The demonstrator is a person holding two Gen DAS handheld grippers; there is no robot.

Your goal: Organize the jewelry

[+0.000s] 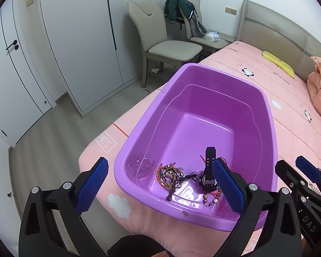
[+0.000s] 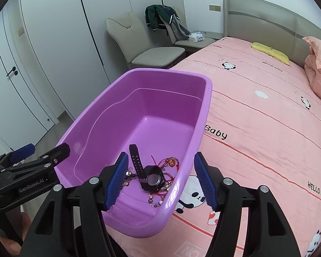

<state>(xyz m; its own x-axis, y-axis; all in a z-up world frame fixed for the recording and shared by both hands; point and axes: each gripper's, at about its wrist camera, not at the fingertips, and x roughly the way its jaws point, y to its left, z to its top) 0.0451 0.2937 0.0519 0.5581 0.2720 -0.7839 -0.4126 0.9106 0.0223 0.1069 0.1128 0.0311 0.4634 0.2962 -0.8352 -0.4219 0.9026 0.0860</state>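
Note:
A purple plastic tub (image 1: 203, 79) sits on the pink bed near its foot corner; it also shows in the right wrist view (image 2: 205, 115). In its near end lie a black watch (image 1: 208, 171) (image 2: 149, 176), a tangle of braided bracelets (image 1: 171, 174) and a beaded bracelet with red cord (image 1: 211, 199) (image 2: 158, 199). My left gripper (image 1: 160, 186) is open and empty, straddling the tub's near left corner. My right gripper (image 2: 160, 182) is open and empty, its fingers either side of the tub's right wall above the watch.
The pink bedspread (image 2: 267, 128) stretches to the right with a pink pillow (image 2: 318, 72) and a yellow cushion (image 2: 269, 52) near the headboard. Two beige chairs (image 1: 160, 40), one draped with clothes, stand by white wardrobes (image 1: 75, 42). Wood floor (image 1: 53, 139) lies left of the bed.

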